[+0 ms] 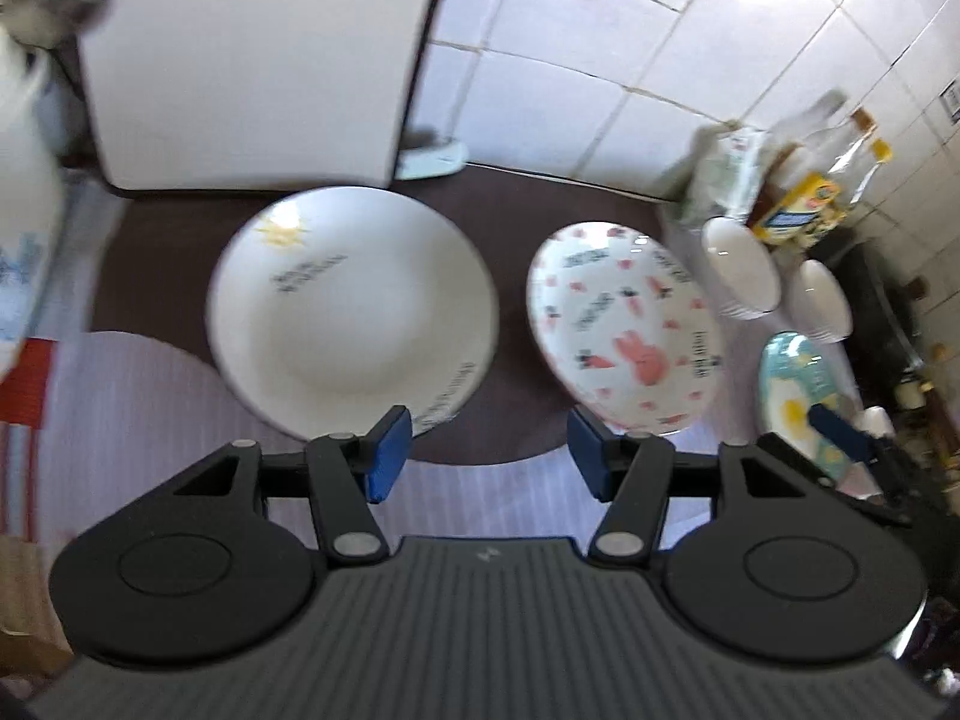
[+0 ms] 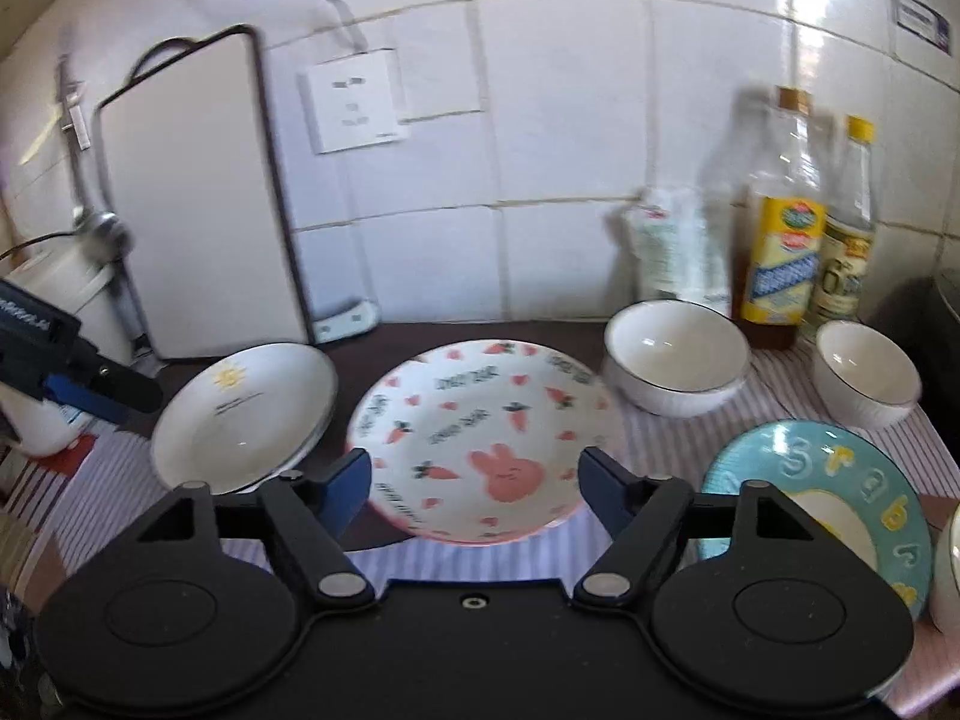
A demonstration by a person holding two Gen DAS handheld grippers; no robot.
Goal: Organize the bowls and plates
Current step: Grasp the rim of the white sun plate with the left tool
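White sun plate (image 1: 354, 312) and pink rabbit plate (image 2: 480, 438) lying side by side on dark mat (image 1: 510, 228), apart from each other. Teal plate (image 2: 840, 480) sitting to right on striped cloth (image 2: 780, 414); two white bowls (image 2: 678, 354) standing behind it, separate, near bottles (image 2: 780, 228).

Left tool (image 1: 489, 450) hovering spread wide, empty, over gap between the two plates. Right tool (image 2: 474, 480) also spread wide, empty, straddling near rim of rabbit plate, not gripping.

Judging step: approach, nothing stacked yet. Next move likely calling for lowering one finger under a plate rim, pinching rim, lifting level onto neighbouring plate. Shallow glazed rims probably slipping easily; bowls needing nesting afterwards.
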